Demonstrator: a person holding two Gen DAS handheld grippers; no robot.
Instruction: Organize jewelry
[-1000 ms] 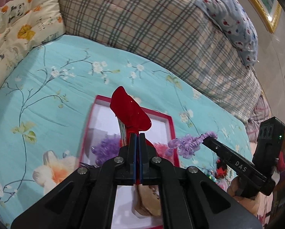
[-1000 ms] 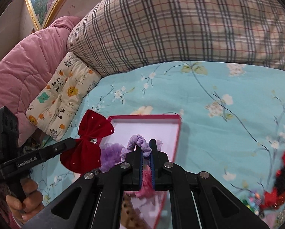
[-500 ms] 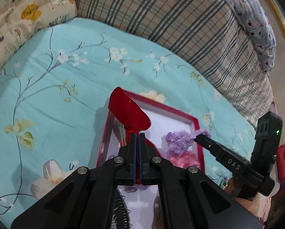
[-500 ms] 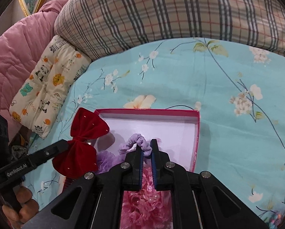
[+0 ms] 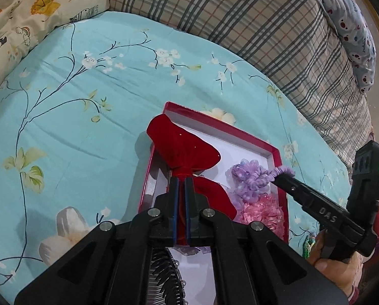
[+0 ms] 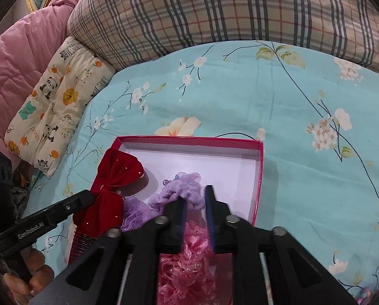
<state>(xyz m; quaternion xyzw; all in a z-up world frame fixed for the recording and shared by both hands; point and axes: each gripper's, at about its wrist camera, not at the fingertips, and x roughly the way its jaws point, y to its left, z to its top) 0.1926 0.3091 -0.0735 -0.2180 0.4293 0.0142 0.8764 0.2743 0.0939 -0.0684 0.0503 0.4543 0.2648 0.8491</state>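
Left gripper clamps red bow over red box — purple scrunchie inside.

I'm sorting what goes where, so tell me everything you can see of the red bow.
The red bow looks like velvet, with two puffed loops, a tight centre knot and tiny sparkles. The left gripper is shut on its knot. It sits over the left edge of the red box, beside the purple scrunchie.
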